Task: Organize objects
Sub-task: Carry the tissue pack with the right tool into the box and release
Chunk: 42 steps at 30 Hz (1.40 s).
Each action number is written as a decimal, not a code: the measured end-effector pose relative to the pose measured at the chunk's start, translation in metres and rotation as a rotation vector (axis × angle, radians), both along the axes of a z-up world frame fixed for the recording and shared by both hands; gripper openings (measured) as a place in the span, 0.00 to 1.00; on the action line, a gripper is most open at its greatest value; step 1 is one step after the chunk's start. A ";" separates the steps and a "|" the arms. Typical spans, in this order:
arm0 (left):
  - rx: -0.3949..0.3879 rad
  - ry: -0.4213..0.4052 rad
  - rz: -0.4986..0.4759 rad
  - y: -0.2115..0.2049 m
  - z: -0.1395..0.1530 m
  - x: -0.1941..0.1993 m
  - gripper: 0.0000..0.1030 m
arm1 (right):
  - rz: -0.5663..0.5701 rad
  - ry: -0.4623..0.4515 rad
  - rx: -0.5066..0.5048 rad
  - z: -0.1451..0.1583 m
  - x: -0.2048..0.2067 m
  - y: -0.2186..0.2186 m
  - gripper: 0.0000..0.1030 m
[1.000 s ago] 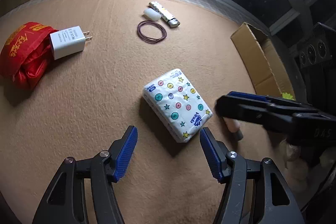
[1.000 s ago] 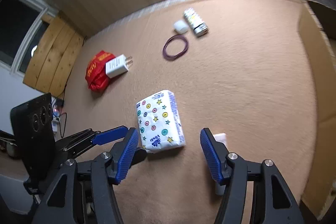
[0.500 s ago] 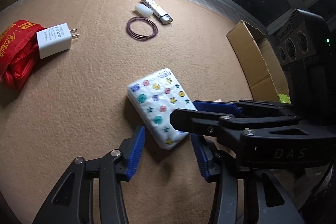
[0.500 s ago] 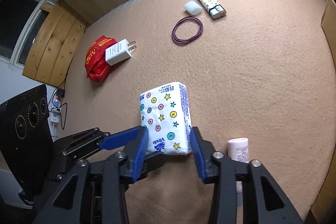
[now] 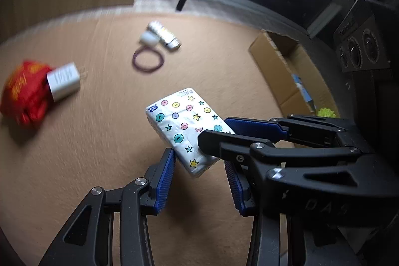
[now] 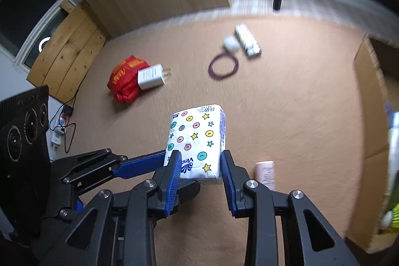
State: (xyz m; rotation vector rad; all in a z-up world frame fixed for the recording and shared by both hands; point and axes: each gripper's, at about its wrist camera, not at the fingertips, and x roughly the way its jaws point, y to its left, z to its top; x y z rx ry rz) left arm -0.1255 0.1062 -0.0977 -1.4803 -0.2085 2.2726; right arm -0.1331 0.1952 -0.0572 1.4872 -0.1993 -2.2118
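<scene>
- Tissue pack (image 6: 197,143), white with coloured buttons and stars, is clamped at its near end between the blue fingers (image 6: 174,176) of the right gripper (image 6: 199,175); its far end points away from the gripper, over the tan carpet (image 6: 286,116).
- Left wrist view shows the same pack (image 5: 183,127) tilted, its low corner hanging clear above the carpet (image 5: 99,141), with the right gripper (image 5: 225,127) reaching in from the right side to pinch it.
- Left gripper (image 5: 199,181) has its fingers (image 5: 164,181) spread; the pack sits just ahead of and between them, and whether the left-hand pad touches the pack's edge cannot be told.
- Left gripper (image 6: 139,166) appears in the right wrist view just beside and below the pack on the left.
- Pink tube (image 6: 265,173) lies on the carpet just right of the right gripper.
- Red bag (image 6: 124,79) lies well apart to the far left, with a white charger (image 6: 150,79) resting against it.
- Purple loop (image 6: 223,66), a white earbud case (image 6: 230,44) and a patterned lighter (image 6: 248,43) lie close together farther back; motion blur softens them.
- Cardboard box (image 5: 286,66) stands open at the right edge of the carpet, with items inside that are too indistinct to name.
</scene>
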 end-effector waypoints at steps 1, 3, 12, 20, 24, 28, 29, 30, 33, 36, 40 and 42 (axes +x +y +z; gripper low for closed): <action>-0.006 0.015 -0.005 0.003 0.007 0.001 0.42 | -0.008 0.023 0.005 0.008 0.002 0.004 0.29; -0.007 0.047 -0.022 0.011 0.020 0.002 0.42 | -0.018 0.055 -0.007 0.020 0.006 0.016 0.29; -0.028 0.167 -0.129 0.069 0.070 0.000 0.42 | -0.122 0.155 0.009 0.057 0.016 0.070 0.29; -0.027 0.216 -0.229 0.133 0.089 -0.009 0.42 | -0.220 0.192 0.038 0.067 0.020 0.128 0.29; -0.023 0.225 -0.272 0.166 0.089 -0.013 0.42 | -0.265 0.193 0.052 0.067 0.019 0.157 0.29; -0.019 0.224 -0.300 0.194 0.087 -0.018 0.42 | -0.301 0.192 0.064 0.064 0.018 0.179 0.29; -0.019 0.224 -0.308 0.201 0.087 -0.019 0.42 | -0.307 0.190 0.066 0.063 0.018 0.184 0.29; -0.019 0.223 -0.316 0.209 0.086 -0.020 0.42 | -0.315 0.188 0.069 0.062 0.018 0.190 0.29; -0.021 0.220 -0.336 0.226 0.083 -0.022 0.42 | -0.333 0.183 0.073 0.059 0.017 0.202 0.29; -0.023 0.216 -0.351 0.241 0.080 -0.025 0.42 | -0.346 0.179 0.078 0.057 0.016 0.212 0.29; -0.022 0.211 -0.361 0.252 0.077 -0.027 0.42 | -0.355 0.175 0.081 0.054 0.016 0.220 0.29; -0.020 0.208 -0.364 0.254 0.075 -0.030 0.42 | -0.353 0.176 0.083 0.054 0.016 0.221 0.31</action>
